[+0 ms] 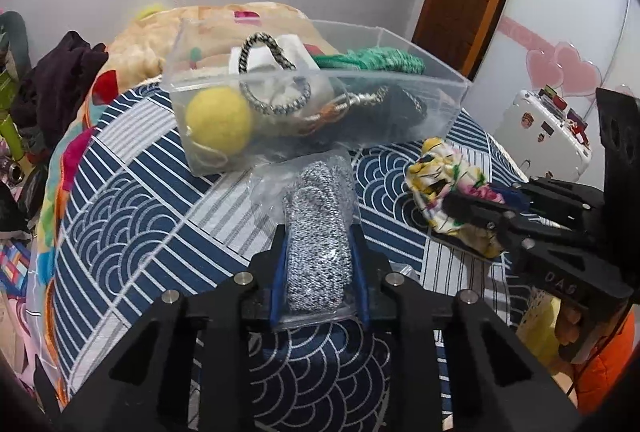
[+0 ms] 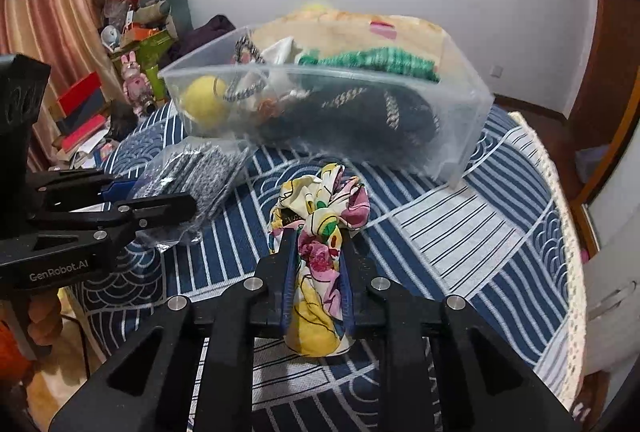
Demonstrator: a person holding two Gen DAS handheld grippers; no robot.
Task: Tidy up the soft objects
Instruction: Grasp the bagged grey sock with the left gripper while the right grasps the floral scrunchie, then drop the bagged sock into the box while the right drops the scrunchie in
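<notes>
With the left gripper (image 1: pixel 318 256) clamping bagged grey knitwear (image 1: pixel 316 232) and the right gripper (image 2: pixel 318 272) clamping floral cloth (image 2: pixel 320 232), apparently just lifted, both next need carrying over the clear bin (image 2: pixel 460 136).

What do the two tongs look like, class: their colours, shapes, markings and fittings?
Both are matte black, angular plastic. The left tongs and right tongs have blue finger pads and silver round pins. In the right wrist view, "GenRobot.AI" is printed in white on the left tongs' body.
</notes>
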